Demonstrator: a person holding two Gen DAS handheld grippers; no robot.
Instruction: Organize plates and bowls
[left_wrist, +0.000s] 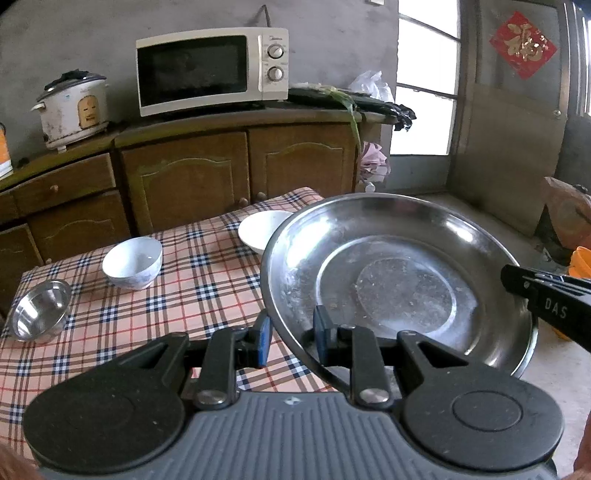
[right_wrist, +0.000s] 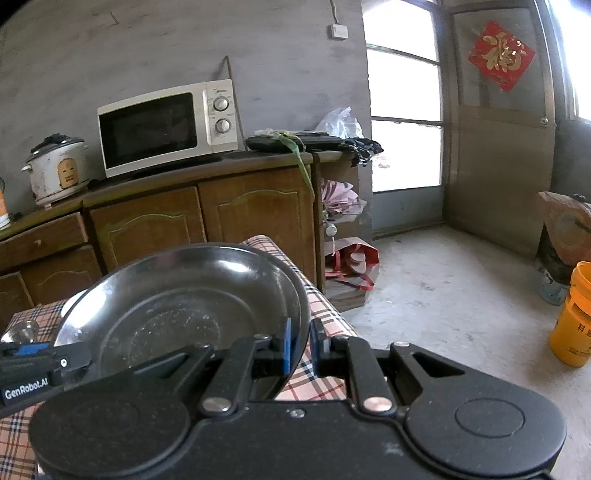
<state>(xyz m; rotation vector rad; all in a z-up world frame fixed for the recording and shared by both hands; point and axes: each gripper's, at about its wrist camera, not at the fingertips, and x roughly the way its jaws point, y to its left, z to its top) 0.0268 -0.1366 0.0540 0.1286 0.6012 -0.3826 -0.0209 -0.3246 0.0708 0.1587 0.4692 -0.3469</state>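
overhead, both grippers pinch opposite rims of the steel plate (left_wrist: 399, 284), left gripper (left_wrist: 293, 338) nearest the white bowls (left_wrist: 133, 262).

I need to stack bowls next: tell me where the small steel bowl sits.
In the left wrist view the small steel bowl sits at the table's far left edge, on the checked cloth, left of the white bowl.

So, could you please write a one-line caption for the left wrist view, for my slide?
Left claw and right claw hold a steel plate by opposite rims above the checkered table.
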